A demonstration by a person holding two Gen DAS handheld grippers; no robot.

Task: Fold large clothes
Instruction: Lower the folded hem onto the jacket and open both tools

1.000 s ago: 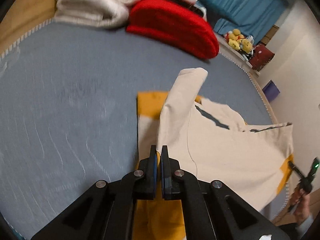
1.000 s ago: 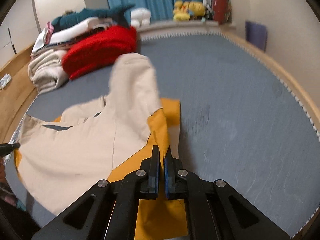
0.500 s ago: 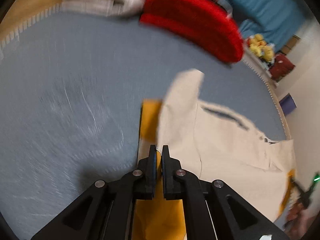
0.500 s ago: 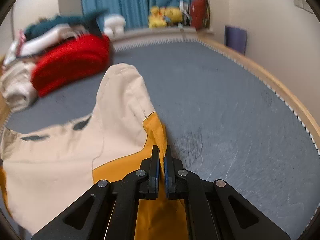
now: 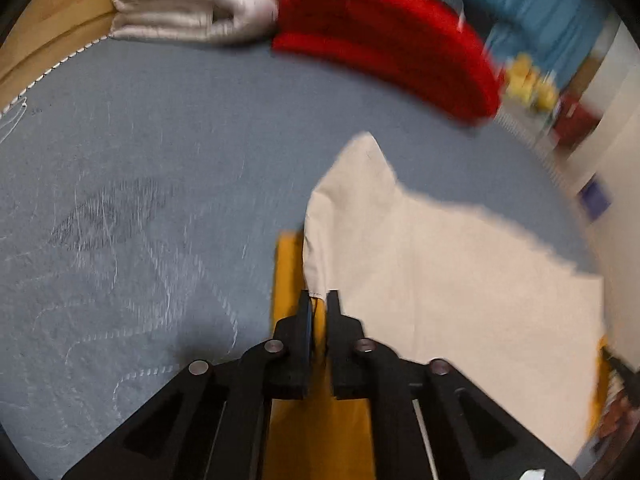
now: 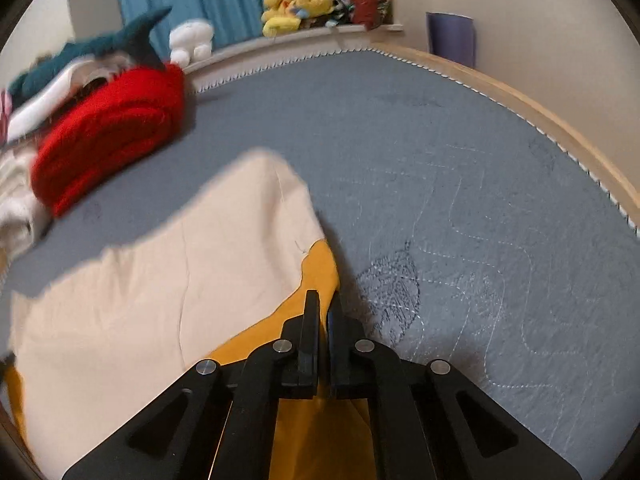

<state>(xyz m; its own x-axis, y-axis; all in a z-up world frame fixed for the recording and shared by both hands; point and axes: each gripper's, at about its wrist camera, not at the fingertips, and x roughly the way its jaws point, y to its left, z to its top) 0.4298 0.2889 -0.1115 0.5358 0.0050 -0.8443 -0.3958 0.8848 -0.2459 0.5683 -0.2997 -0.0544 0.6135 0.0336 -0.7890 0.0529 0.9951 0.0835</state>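
A large cream garment with a mustard-yellow lining (image 5: 440,280) lies folded over on the blue-grey quilted bed (image 5: 140,200). My left gripper (image 5: 319,300) sits low at the garment's left corner. Its jaws are opening: a clear gap shows between them, with the cloth's edge still lying in it. In the right wrist view the same garment (image 6: 160,300) spreads to the left. My right gripper (image 6: 324,298) is shut on its yellow edge, close above the bed (image 6: 480,200).
A folded red blanket (image 5: 380,32) and a cream folded pile (image 5: 188,4) lie at the bed's far side. Plush toys (image 6: 296,4) and a shark plush (image 6: 120,44) sit by the blue curtain. A wooden bed frame (image 6: 540,108) runs along the right.
Both grippers have come down and forward with the garment's edge, and the folded layer now lies flatter on the bed. The gap between the left jaws has widened.
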